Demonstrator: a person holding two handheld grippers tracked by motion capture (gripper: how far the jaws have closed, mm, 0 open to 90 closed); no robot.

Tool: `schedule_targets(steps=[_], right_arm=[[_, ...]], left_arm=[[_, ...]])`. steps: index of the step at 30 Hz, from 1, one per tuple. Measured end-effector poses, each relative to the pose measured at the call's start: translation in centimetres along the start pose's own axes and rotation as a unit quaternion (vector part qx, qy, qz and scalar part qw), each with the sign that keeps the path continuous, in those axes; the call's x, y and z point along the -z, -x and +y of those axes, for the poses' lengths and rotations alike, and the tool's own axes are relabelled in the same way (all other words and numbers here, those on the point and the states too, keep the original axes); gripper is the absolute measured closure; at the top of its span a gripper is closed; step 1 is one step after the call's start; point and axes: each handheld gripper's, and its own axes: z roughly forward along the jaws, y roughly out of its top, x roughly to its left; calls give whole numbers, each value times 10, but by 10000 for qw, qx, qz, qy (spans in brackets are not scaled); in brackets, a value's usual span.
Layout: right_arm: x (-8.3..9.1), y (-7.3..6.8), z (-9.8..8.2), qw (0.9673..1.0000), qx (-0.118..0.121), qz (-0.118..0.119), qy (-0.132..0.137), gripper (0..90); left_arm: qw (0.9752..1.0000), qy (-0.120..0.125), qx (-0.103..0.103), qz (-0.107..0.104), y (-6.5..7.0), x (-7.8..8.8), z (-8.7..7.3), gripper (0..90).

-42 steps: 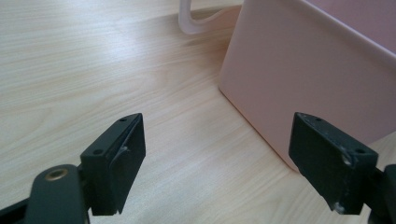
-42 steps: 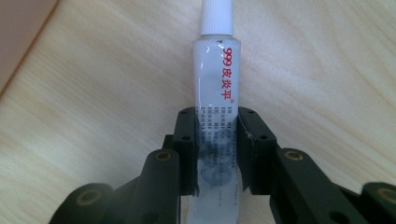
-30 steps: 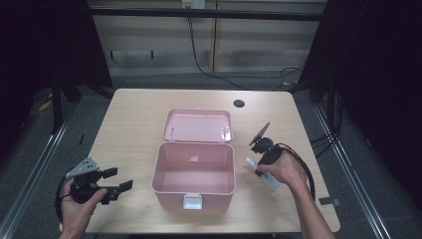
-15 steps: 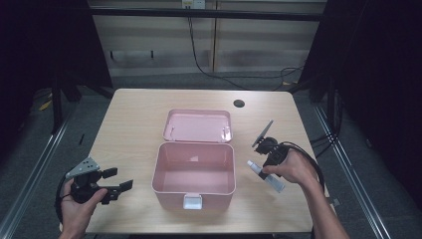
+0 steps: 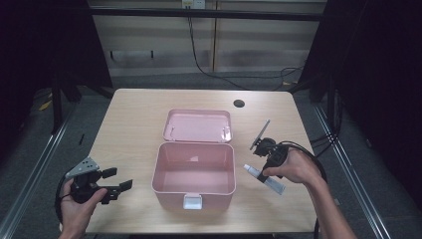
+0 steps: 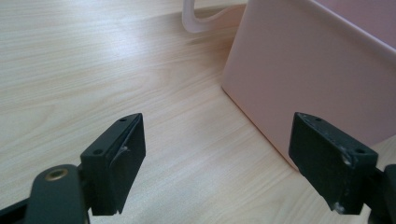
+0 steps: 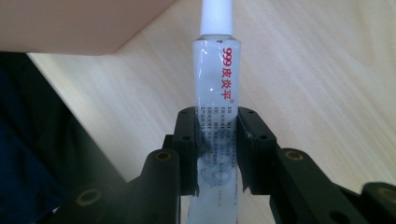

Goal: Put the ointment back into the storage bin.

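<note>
Between the pads of the right claw: small see-through plastic tube with white cap, squeezed tight | left of it: open pink plastic box | tip: lift tube over rim, lower gently inside | left claw: wide apart, holding nothing.

In the right gripper view the lower end of the tube is hidden between the right claw pads and its cap runs off the top edge, while the small print on it is too blurred to read. In the left gripper view the pink box is cut by the top and right edges. In the high view the latch detail is too small to tell.
</note>
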Motion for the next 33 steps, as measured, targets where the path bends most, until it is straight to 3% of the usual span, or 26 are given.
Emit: schedule_targets(steps=[4, 6, 13, 24, 29, 33], right_arm=[[6, -4, -1, 9998, 179, 120, -23, 712], [10, -4, -1, 9999, 98, 25, 11, 712], [23, -5, -1, 9993, 175, 276, 153, 712], [40, -7, -3, 9986, 245, 377, 276, 712], [45, -11, -1, 9987, 253, 378, 211, 712], [50, -12, 1, 9982, 270, 422, 329, 712]], left_arm=[[10000, -9, -5, -3, 0, 0, 0, 189], [10000, -9, -8, -1, 0, 0, 0, 189], [10000, -8, -7, 10, 0, 0, 0, 189], [10000, -15, -7, 12, 0, 0, 0, 189], [10000, -29, 5, 41, 0, -1, 0, 189], [10000, -24, 26, 28, -1, -1, -1, 189]])
